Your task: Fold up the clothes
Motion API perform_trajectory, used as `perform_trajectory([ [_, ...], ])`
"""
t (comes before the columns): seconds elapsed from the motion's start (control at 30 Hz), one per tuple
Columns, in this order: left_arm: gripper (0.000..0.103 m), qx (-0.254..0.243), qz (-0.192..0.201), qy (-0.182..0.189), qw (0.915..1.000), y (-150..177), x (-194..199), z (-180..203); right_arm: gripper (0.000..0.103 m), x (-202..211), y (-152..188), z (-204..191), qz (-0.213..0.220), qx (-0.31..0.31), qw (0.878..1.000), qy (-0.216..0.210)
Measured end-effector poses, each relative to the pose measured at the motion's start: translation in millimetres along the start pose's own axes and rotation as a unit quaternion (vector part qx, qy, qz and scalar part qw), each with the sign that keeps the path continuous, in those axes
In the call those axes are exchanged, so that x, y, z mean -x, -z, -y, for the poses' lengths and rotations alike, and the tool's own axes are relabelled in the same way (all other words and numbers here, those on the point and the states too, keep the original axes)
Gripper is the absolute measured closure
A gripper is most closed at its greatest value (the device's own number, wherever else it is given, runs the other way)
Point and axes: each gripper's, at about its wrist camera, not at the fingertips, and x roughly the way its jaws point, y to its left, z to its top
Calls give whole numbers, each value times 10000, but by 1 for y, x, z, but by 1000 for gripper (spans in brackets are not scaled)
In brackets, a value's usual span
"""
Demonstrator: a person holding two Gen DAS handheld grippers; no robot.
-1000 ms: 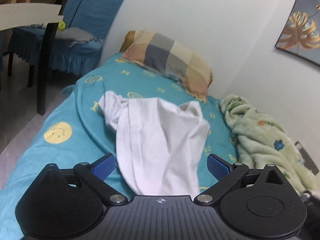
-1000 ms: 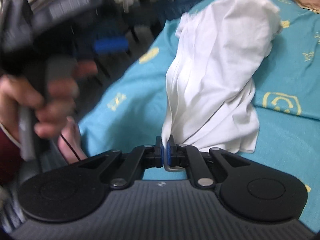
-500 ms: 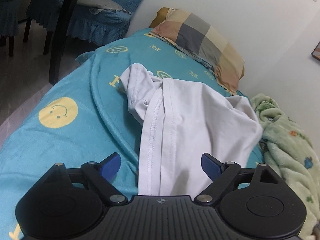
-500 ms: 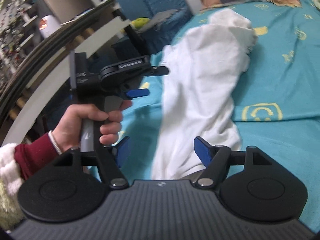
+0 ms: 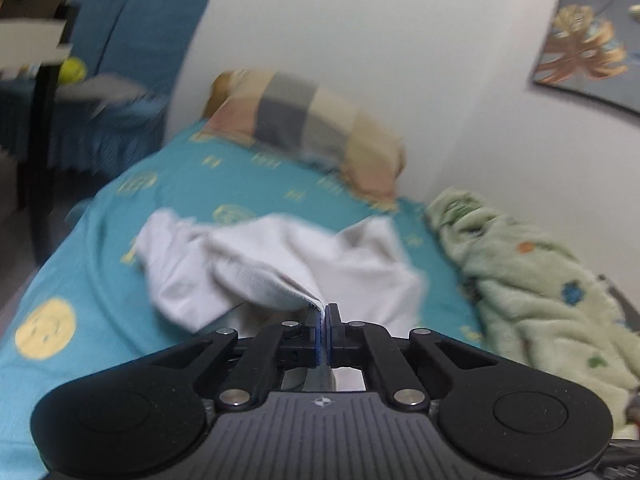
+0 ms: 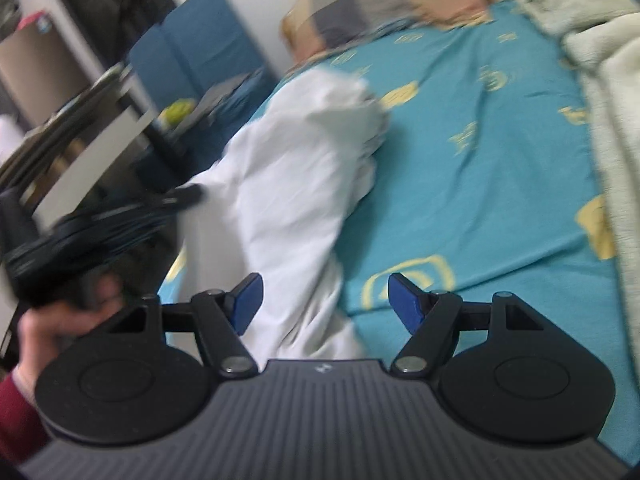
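The left claw (image 5: 323,320) has its blue pads pressed together, pinching a fold of white cloth (image 5: 280,276) between them. The right claw (image 6: 325,300) is spread wide, its pads (image 6: 246,300) well apart and holding nothing. A hand (image 6: 60,316) in a dark red sleeve (image 6: 20,412) grips the left claw's handle.

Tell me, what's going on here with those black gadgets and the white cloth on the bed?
A person is folding laundry with a handheld two-finger gripper in each hand. The left gripper is shut on an edge of the crumpled white cotton garment, which lies on the teal patterned bedsheet. The right gripper is open, holding nothing, just above the garment's near end. The person's left hand shows at the edge of the right view. No fold is made yet.
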Motion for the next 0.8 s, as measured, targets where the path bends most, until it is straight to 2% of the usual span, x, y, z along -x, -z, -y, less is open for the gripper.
perform_trajectory([
  [0.13, 101, -394, 76, 964, 9945, 7, 13, 53, 31, 29, -8, 6, 789, -93, 9968, 128],
  [0.2, 101, -588, -215, 1346, 9889, 25, 14, 80, 31, 41, -12, 9, 1053, -57, 9943, 126],
  [0.3, 101, -1014, -755, 1640, 9783, 58, 8, 116, 31, 52, -17, 16, 1228, -65, 9923, 127],
  [0.4, 100, -1499, -1258, 1637, 9669, 93, 1, 141, 30, 56, -18, 21, 1188, -123, 9928, 34],
  [0.47, 99, -1664, -1456, 1602, 9620, 104, -3, 148, 30, 58, -19, 24, 1140, -157, 9933, -42],
  [0.5, 98, -1646, -1474, 1585, 9623, 104, -4, 148, 30, 60, -19, 25, 1116, -174, 9936, -80],
  [0.57, 85, -1541, -1409, 1529, 9659, 96, 1, 141, 30, 62, -19, 27, 1074, -189, 9939, -144],
  [0.63, 63, -1433, -1326, 1437, 9702, 84, 8, 132, 30, 64, -19, 26, 1043, -194, 9941, -219],
  [0.8, 44, -1161, -1144, 1008, 9815, 53, 24, 99, 31, 59, -18, 25, 844, -287, 9953, -389],
])
